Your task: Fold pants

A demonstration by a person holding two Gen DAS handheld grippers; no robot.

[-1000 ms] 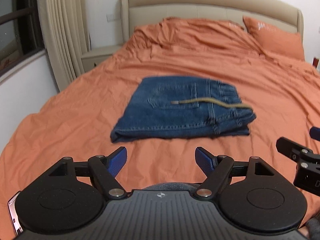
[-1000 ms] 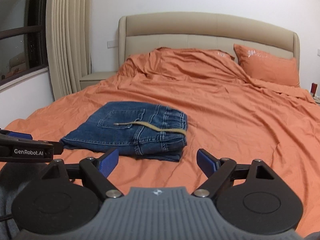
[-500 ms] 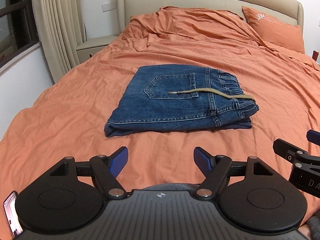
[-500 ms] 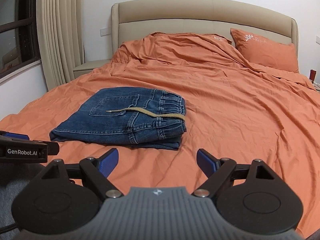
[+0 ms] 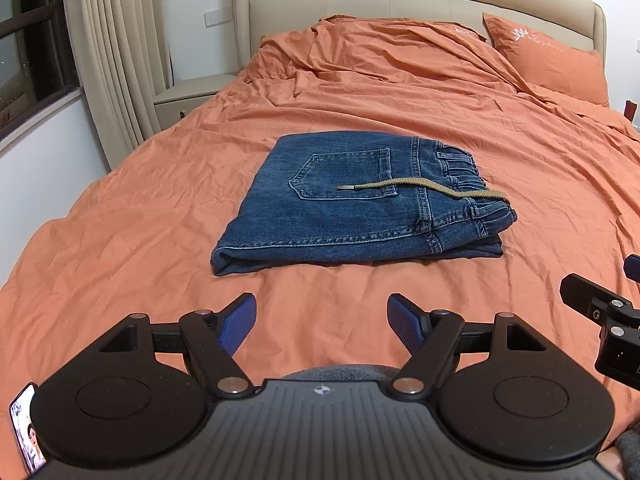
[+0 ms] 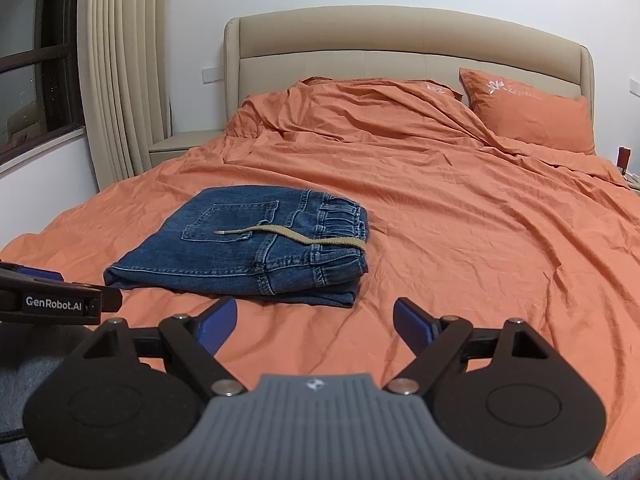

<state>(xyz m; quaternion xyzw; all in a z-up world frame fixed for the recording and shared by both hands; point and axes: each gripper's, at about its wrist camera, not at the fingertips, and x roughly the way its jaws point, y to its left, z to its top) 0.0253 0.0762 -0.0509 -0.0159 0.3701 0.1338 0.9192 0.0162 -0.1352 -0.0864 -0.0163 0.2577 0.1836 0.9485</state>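
Both tools drew back; folded pants (image 5: 360, 204) lie unobstructed on bed (image 5: 440, 96).

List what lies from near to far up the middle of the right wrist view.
Right hand-held gripper → folded jeans → rumpled orange duvet → beige headboard.

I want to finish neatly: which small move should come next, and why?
Probably tuck the drawstring in with the right gripper. The jeans already lie folded on the bed; both grippers, including the left gripper, are open and empty.
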